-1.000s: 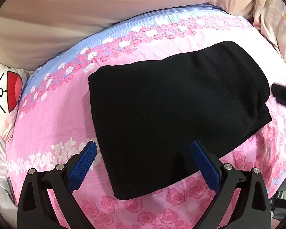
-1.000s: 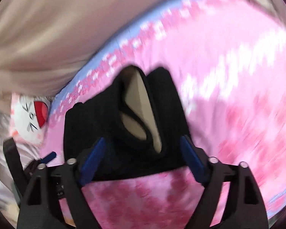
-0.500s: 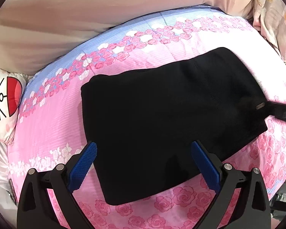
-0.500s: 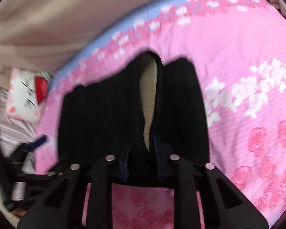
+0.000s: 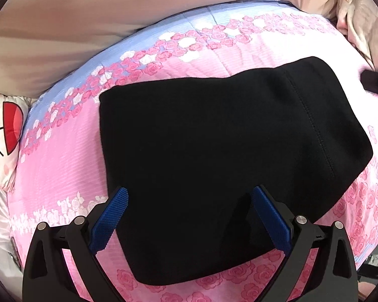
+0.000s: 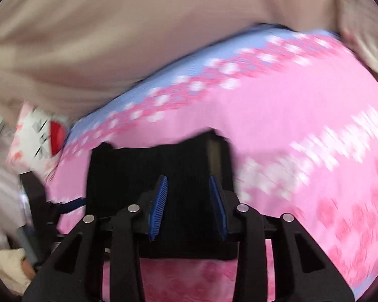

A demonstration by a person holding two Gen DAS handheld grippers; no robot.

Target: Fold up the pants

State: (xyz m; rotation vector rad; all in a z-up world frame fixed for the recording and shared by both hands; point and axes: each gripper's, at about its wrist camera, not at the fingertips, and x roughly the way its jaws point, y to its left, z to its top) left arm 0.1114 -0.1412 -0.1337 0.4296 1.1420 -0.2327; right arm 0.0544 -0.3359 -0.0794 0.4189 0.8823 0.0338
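The black pants [image 5: 214,156] lie folded into a compact rectangle on the pink rose-print bedspread [image 5: 63,171]. My left gripper [image 5: 189,196] is open and empty, its blue pads spread over the near edge of the pants. In the blurred right wrist view the pants [image 6: 128,173] lie flat just ahead, with a beige lining showing at their far right corner. My right gripper [image 6: 189,183] hovers over their near edge, jaws partly apart with nothing between them. A dark tip of it shows at the right edge of the left wrist view [image 5: 375,83].
A white cartoon-face pillow [image 5: 2,136] lies at the bed's left edge. A beige curtain [image 5: 113,25] hangs behind the bed. Pale bedding [image 5: 360,20] is bunched at the far right. The left gripper [image 6: 50,209] and a gloved hand show at the left of the right wrist view.
My right gripper was shut on the pants' waistband half a second ago; now its jaws are apart and the waistband lies down. The left gripper stayed open above the near edge.
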